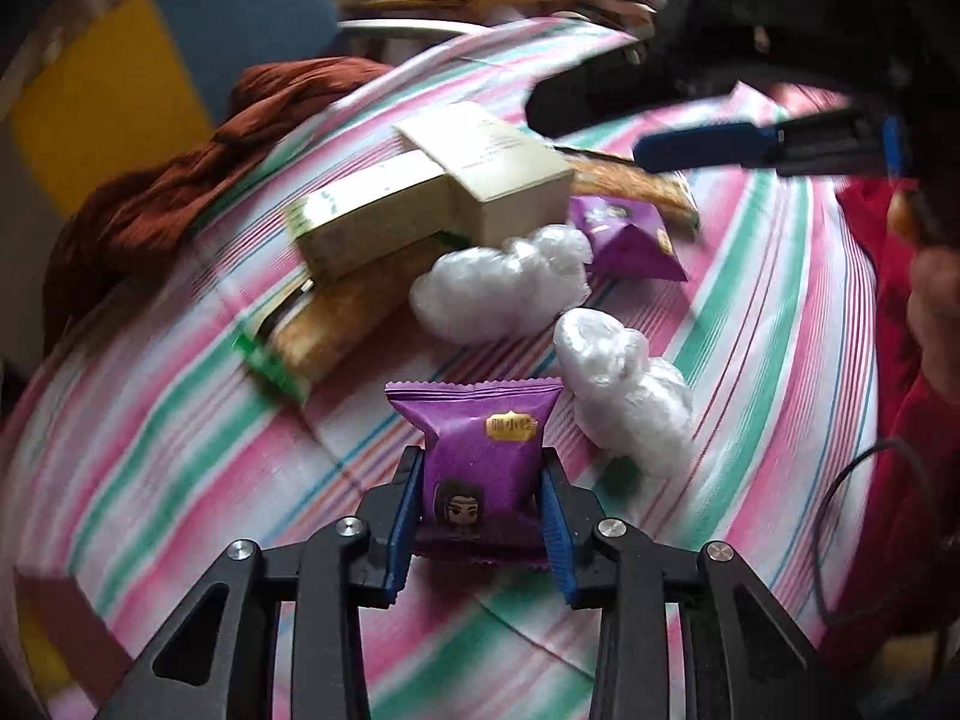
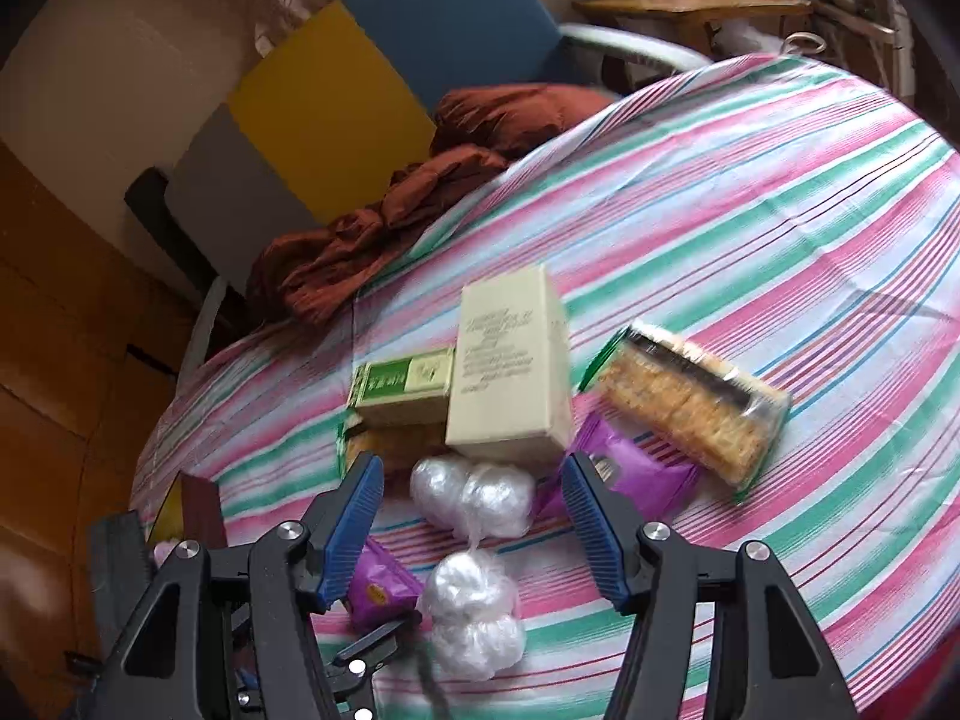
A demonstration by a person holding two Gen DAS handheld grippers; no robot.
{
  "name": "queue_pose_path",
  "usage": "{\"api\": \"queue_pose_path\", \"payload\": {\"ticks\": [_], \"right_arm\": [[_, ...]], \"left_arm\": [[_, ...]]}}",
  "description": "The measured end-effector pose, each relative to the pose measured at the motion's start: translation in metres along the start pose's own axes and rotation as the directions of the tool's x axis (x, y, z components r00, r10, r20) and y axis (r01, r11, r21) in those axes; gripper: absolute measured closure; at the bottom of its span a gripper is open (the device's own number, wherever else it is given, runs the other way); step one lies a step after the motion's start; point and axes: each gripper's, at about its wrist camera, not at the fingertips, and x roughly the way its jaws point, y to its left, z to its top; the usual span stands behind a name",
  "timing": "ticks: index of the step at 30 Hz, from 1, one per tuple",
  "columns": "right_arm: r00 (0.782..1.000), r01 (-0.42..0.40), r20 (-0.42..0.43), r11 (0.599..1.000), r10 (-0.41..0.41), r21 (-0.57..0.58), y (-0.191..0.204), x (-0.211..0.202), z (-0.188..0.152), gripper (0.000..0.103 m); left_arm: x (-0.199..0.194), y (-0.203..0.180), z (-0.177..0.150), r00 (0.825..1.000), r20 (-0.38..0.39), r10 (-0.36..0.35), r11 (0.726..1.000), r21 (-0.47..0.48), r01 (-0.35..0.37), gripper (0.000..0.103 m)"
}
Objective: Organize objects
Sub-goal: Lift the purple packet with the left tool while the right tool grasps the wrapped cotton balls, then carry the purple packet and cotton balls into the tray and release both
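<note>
My left gripper (image 1: 480,480) is shut on a purple snack packet (image 1: 477,450) and holds it above the striped tablecloth (image 1: 150,396). The same packet shows in the right wrist view (image 2: 381,588) with the left gripper's tip under it. My right gripper (image 2: 474,492) is open and empty above two white plastic-bag bundles (image 2: 474,498) (image 2: 471,612). A second purple packet (image 2: 636,474) lies beside its right finger. Behind stand a cream box (image 2: 510,360), a green-and-cream box (image 2: 402,387) and a cracker pack (image 2: 690,402). A second cracker pack (image 1: 336,324) lies under the boxes.
A rust-brown cloth (image 2: 390,222) is heaped at the table's far left edge. A blue chair (image 2: 456,18) and a yellow panel (image 2: 324,114) stand beyond it. A small pink box (image 1: 66,630) sits at the near left edge. The right gripper (image 1: 720,147) shows at upper right.
</note>
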Motion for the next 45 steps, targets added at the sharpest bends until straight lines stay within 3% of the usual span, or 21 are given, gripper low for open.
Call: {"api": "queue_pose_path", "payload": {"ticks": [6,13,18,20,24,29,34,36,39,45], "right_arm": [[0.993,0.029,-0.116,0.996,-0.039,-0.084,0.014,0.02,-0.011,0.04],[0.962,0.09,-0.234,0.972,-0.141,-0.217,0.031,0.047,-0.032,0.04],[0.942,0.126,-0.263,0.945,-0.209,-0.302,0.039,0.059,-0.042,0.066],[0.936,0.137,-0.266,0.934,-0.231,-0.332,0.042,0.062,-0.046,0.067],[0.944,0.114,-0.254,0.928,-0.213,-0.355,0.048,0.059,-0.049,0.068],[0.963,-0.016,-0.251,0.915,-0.093,-0.402,0.069,0.049,-0.057,0.068],[0.967,-0.103,-0.254,0.899,-0.01,-0.426,0.101,0.042,-0.065,0.068],[0.965,-0.152,-0.258,0.89,0.04,-0.43,0.119,0.036,-0.071,0.068],[0.954,-0.231,-0.28,0.853,0.106,-0.467,0.158,0.033,-0.088,0.068],[0.912,-0.387,-0.349,0.736,0.216,-0.555,0.246,0.028,-0.135,0.066]], "left_arm": [[-0.025,0.001,-0.027,0.999,0.038,0.039,0.988,-0.154,-0.033,0.066],[-0.062,0.016,-0.053,0.992,0.099,0.077,0.961,-0.274,-0.047,0.066],[-0.085,0.032,-0.071,0.986,0.134,0.095,0.944,-0.327,-0.046,0.066],[-0.092,0.037,-0.079,0.985,0.144,0.099,0.936,-0.351,-0.043,0.066],[-0.108,0.048,-0.1,0.979,0.162,0.124,0.911,-0.409,-0.048,0.066],[-0.131,0.065,-0.132,0.97,0.171,0.171,0.872,-0.485,-0.068,0.066],[-0.165,0.088,-0.175,0.949,0.184,0.257,0.81,-0.577,-0.107,0.066],[-0.181,0.1,-0.198,0.937,0.176,0.301,0.771,-0.623,-0.13,0.066],[-0.197,0.115,-0.229,0.921,0.145,0.361,0.71,-0.683,-0.17,0.066],[-0.218,0.138,-0.288,0.892,0.066,0.447,0.578,-0.783,-0.232,0.065]]}}
